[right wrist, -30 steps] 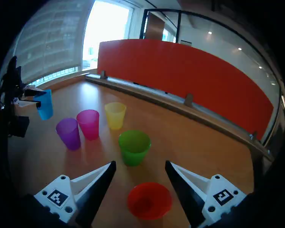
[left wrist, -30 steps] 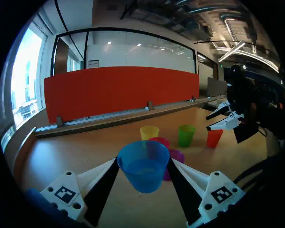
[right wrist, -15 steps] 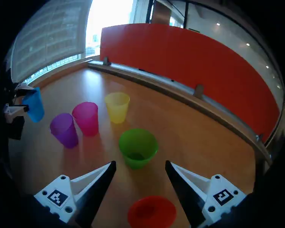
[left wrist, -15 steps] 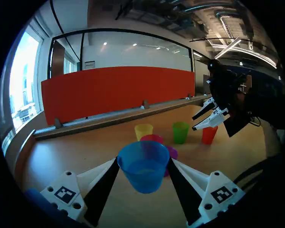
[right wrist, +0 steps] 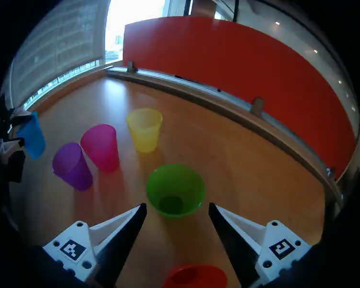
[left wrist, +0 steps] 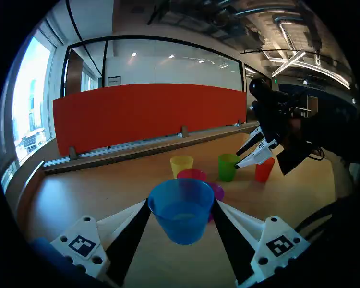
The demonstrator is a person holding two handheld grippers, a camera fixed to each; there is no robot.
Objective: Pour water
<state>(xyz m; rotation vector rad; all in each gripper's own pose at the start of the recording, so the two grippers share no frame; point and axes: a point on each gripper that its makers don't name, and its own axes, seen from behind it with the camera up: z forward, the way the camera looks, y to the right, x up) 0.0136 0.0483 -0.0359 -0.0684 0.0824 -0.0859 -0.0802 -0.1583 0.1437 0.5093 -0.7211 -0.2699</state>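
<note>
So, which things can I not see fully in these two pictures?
Left gripper view: purple cup, mostly hidden behind the blue cup.
Right gripper view: red cup, cut off by the bottom edge.
Right gripper view: left gripper, small and dark at the left edge; its fingers are unclear there.

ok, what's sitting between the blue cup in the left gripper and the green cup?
Two cups: the purple cup and the magenta cup stand on the tabletop between the blue cup and the green cup. This is clearest in the right gripper view.
</note>
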